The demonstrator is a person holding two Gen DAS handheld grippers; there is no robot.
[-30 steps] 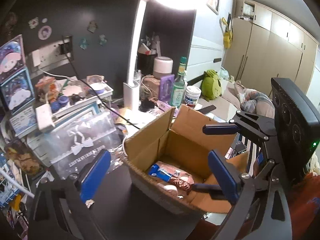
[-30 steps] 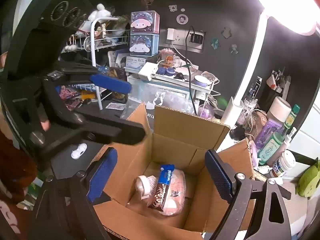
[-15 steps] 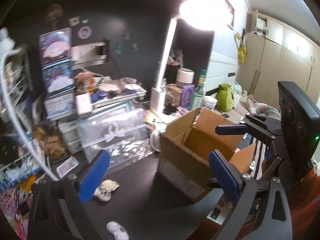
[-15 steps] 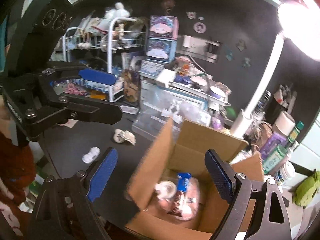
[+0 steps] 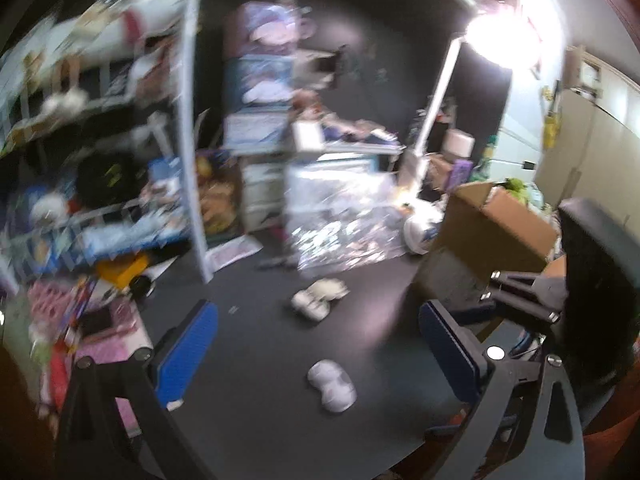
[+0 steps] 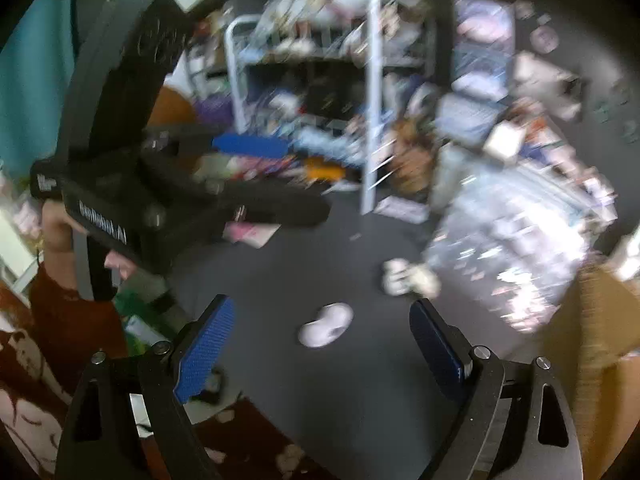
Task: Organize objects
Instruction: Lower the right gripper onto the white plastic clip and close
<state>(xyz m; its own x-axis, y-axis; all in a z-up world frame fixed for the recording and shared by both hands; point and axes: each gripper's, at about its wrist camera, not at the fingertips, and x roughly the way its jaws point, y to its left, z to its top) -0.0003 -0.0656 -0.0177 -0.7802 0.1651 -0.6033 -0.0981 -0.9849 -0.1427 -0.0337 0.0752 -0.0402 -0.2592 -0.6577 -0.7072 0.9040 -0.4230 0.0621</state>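
Search step, by the look of things: both tools empty and aimed at loose pieces on the dark desk (image 5: 260,420), beside the cardboard box (image 5: 492,232).

Left gripper (image 5: 320,354) spread wide, nothing between the blue pads (image 5: 186,354). Right gripper (image 6: 320,348) likewise wide apart and empty, also visible from the left camera on the box side, low and close to the box's near corner.

Small white peanut-shaped object (image 5: 332,386) lying flat on the desk, well apart from the box, on the side away from the lamp (image 5: 496,36). Same piece in the right view (image 6: 326,325), roughly centred between the right pads. Second pale, crumpled lump (image 5: 318,300) closer to the box and just short of the shiny clear bag (image 5: 340,216); seen again from the right camera (image 6: 408,278). Too blurred to say what either piece really is.

Box standing with flaps up; contents hidden from both cameras. White shelf rack (image 5: 188,128), crowded with clutter, far from the box across the desk.

Likely next: lowering onto the peanut-shaped piece, straddling the narrow waist, closing gently, then carrying toward the box. Needs a steadier approach than the heavy motion blur suggests, pads nearly down to the desk surface because the piece sits so low, and only one tool committing, to avoid a clash over the same small target.
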